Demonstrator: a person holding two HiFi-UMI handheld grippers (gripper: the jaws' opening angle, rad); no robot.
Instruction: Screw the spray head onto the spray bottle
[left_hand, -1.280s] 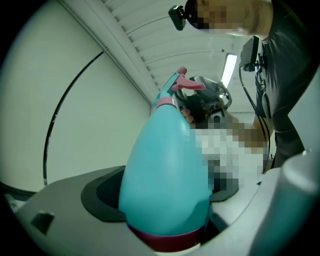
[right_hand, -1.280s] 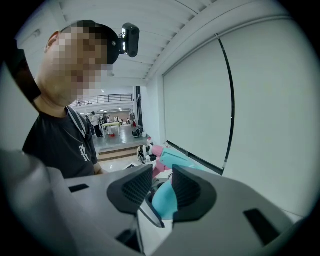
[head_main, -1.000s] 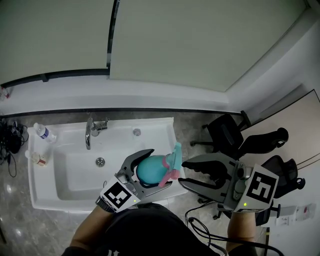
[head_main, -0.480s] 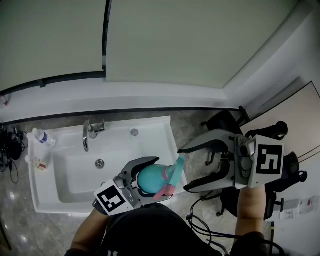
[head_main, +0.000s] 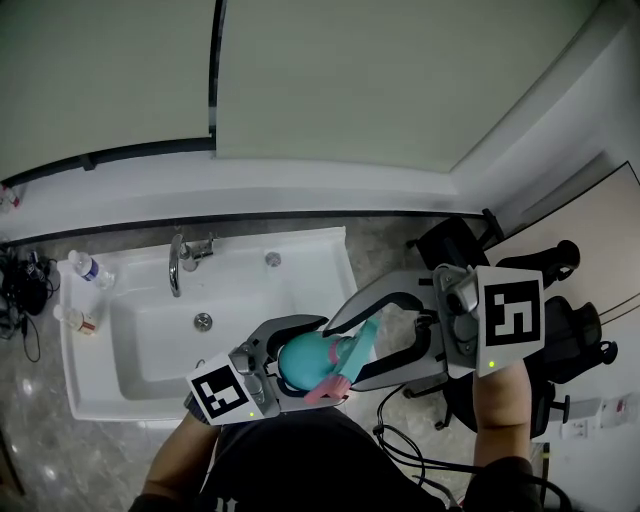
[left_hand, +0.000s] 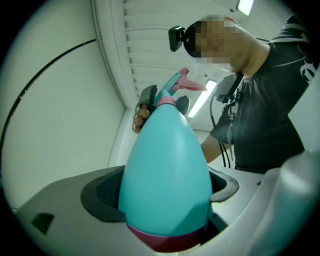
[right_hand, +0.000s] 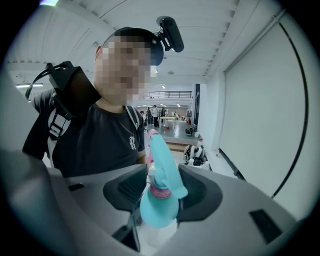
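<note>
A teal egg-shaped spray bottle (head_main: 305, 360) with a pink base lies between the jaws of my left gripper (head_main: 322, 360), which is shut on its body. In the left gripper view the bottle (left_hand: 165, 170) fills the gap between the pads. Its teal spray head (head_main: 360, 343) with a pink trigger sits on the neck over a pink collar (right_hand: 160, 192). My right gripper (head_main: 345, 355) straddles that spray head (right_hand: 162, 160) and its jaws are closing. A gap still shows at the left pad, so they are not gripping.
Below and to the left is a white sink (head_main: 100, 400) with a chrome faucet (head_main: 178, 262). A water bottle (head_main: 88, 268) and a small jar (head_main: 75, 318) stand at its left rim. Black office chairs (head_main: 455, 260) and cables (head_main: 400, 440) are on the floor at right.
My right gripper has risen and swung left from beside the bottle until its jaws straddle the spray head. The left gripper has kept hold of the bottle and barely shifted.
</note>
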